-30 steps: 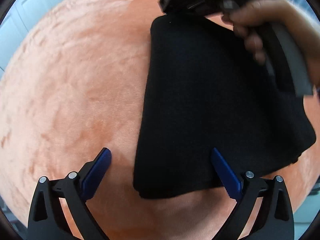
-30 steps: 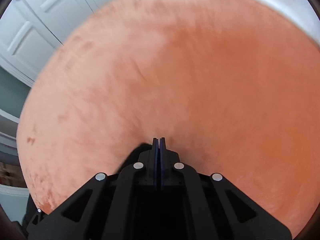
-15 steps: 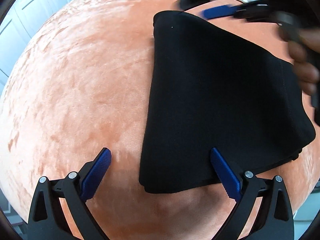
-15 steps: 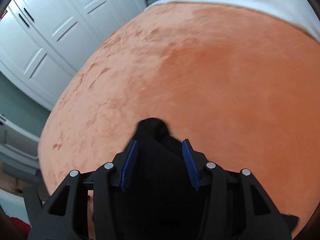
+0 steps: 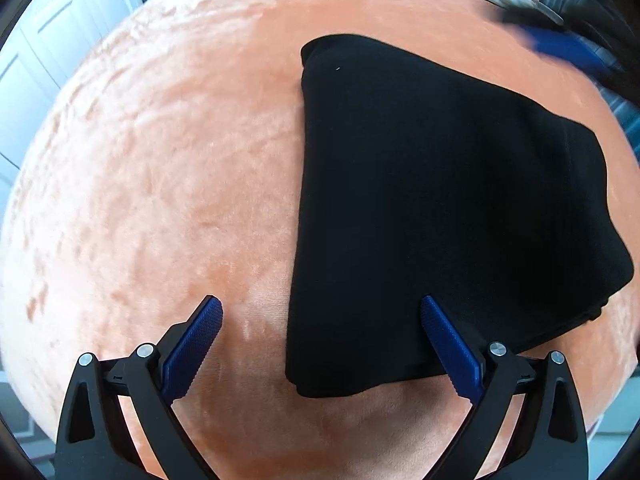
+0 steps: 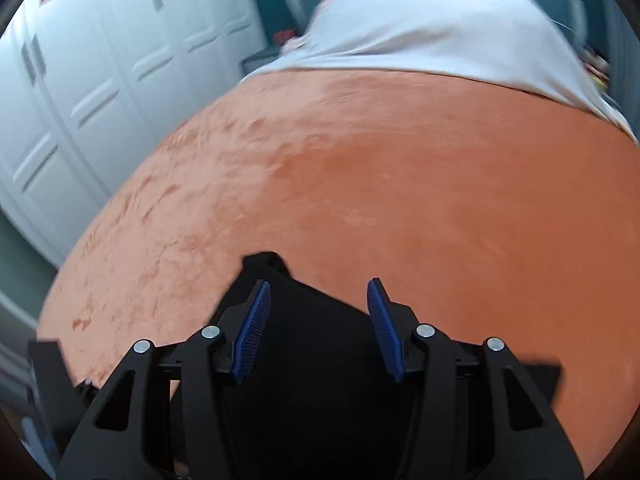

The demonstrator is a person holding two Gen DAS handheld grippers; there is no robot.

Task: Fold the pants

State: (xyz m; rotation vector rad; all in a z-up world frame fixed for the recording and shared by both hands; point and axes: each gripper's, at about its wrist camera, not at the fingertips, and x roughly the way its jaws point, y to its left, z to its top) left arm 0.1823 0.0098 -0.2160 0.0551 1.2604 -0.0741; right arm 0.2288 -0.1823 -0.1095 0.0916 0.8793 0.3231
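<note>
The black pants (image 5: 440,200) lie folded into a compact stack on the orange blanket (image 5: 160,160). My left gripper (image 5: 320,320) hangs open over the stack's near left corner, its right finger (image 5: 452,344) above the cloth and its left finger (image 5: 192,340) above bare blanket. In the left wrist view my right gripper (image 5: 560,46) is a blue blur at the top right, clear of the stack. In its own view the right gripper (image 6: 318,300) is open above the pants (image 6: 312,360), with the pads apart from the cloth and the far corner lying free.
The orange blanket (image 6: 400,180) covers a bed, with a white sheet or pillow (image 6: 420,28) at its far end. White panelled cupboard doors (image 6: 100,60) stand to the left of the bed. Left of the pants the blanket lies bare.
My right gripper went from shut to open, let go of the pants' far corner and rose away toward the top right. The person's hand left the left wrist view. The left gripper barely moved.
</note>
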